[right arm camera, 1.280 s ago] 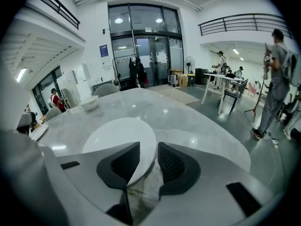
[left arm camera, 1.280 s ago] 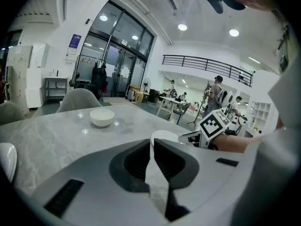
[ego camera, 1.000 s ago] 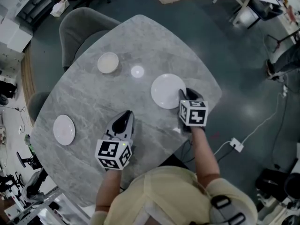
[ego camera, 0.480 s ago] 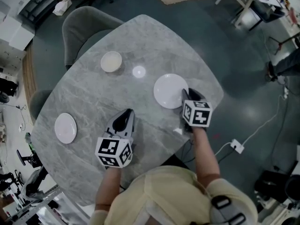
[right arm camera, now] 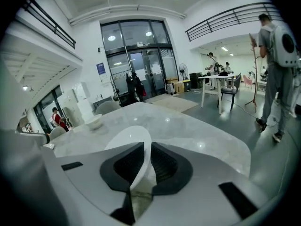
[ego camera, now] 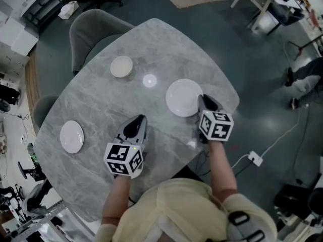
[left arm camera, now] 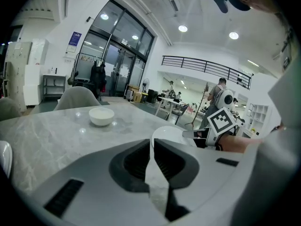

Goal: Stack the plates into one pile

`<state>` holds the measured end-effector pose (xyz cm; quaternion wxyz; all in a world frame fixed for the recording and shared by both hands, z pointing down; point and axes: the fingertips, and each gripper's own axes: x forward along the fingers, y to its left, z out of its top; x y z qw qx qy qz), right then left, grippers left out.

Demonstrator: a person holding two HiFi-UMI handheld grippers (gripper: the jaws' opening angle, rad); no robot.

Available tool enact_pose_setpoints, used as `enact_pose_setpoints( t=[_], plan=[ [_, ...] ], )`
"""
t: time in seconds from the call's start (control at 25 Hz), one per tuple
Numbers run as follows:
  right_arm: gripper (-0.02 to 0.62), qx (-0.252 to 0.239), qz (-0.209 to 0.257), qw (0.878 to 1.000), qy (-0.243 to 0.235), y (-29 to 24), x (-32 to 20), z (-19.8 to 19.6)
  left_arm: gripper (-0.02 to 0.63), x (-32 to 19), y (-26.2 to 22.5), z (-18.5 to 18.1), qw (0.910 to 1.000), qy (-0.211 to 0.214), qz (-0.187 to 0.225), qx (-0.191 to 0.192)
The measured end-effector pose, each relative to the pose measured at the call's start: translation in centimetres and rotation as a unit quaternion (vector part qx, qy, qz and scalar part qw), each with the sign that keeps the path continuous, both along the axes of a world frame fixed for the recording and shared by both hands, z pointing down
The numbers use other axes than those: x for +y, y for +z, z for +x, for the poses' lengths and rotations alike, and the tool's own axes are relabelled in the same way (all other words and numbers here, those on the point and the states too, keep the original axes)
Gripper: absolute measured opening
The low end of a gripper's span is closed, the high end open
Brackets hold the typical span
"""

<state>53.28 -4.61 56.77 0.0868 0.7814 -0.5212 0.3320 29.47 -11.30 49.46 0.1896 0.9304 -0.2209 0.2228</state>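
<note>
Right claw (ego camera: 204,102): clamped on near rim of large plate (ego camera: 181,96), I've just begun lifting it off table (ego camera: 151,44); left claw (ego camera: 138,121): together, empty; stacking starts

I've raised my right gripper (ego camera: 203,100) a touch and rolled it, so its marker cube (ego camera: 217,125) now sits more tilted. The large white plate (ego camera: 181,96), pinched at its near rim, has tipped up with it.
</note>
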Motion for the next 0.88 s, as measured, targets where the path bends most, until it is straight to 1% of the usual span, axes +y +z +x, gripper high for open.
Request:
enact_pose_setpoints(
  t=[0.28, 0.52, 0.6, 0.72, 0.88],
  plan=[
    [0.028, -0.053, 0.070, 0.996, -0.016, -2.7, 0.0, -1.3, 0.028, 0.4, -0.1, 0.0, 1.0000, 0.008, 0.005, 0.000],
    [0.015, -0.101, 0.122, 0.987, -0.037, -5.7, 0.2, -2.9, 0.028, 0.6, -1.0, 0.8, 0.9988, 0.023, -0.016, 0.041],
    [0.014, -0.106, 0.133, 0.984, -0.050, -6.6, 0.2, -3.7, 0.041, 0.6, -1.2, 1.0, 0.9979, 0.028, -0.024, 0.053],
    [0.014, -0.096, 0.148, 0.981, -0.078, -8.3, 0.0, -4.7, 0.096, 0.8, -1.2, 1.5, 0.9966, 0.043, -0.029, 0.064],
    [0.014, -0.085, 0.154, 0.978, -0.110, -9.7, 0.1, -5.9, 0.127, 1.3, -1.0, 2.2, 0.9947, 0.065, -0.033, 0.072]
  ],
)
